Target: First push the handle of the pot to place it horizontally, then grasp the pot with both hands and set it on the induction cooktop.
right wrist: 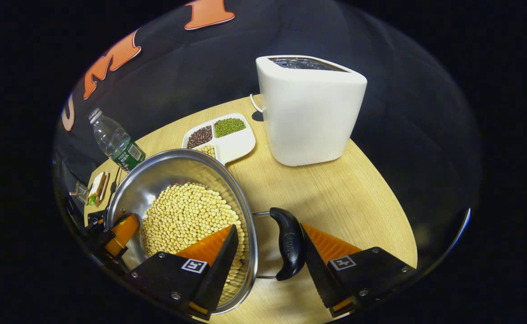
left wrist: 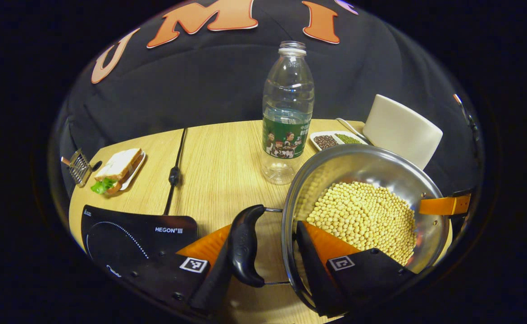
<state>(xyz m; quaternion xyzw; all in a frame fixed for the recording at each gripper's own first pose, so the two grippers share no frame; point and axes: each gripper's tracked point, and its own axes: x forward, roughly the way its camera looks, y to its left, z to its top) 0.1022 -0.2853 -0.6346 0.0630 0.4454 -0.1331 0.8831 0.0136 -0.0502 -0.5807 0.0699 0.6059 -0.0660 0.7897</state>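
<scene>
The steel pot is full of soybeans and has a black handle on each side. My left gripper is shut across one side, with one finger outside the handle and the other inside the pot wall. My right gripper holds the opposite handle the same way, one finger among the beans and one outside the handle. The right gripper also shows at the pot's far rim in the left gripper view. The black induction cooktop lies on the wooden table, left of the pot.
A clear water bottle stands just behind the pot. A white toaster and a divided dish of beans sit behind it. A sandwich on a plate, a metal utensil and the cooktop's cable lie beyond the cooktop.
</scene>
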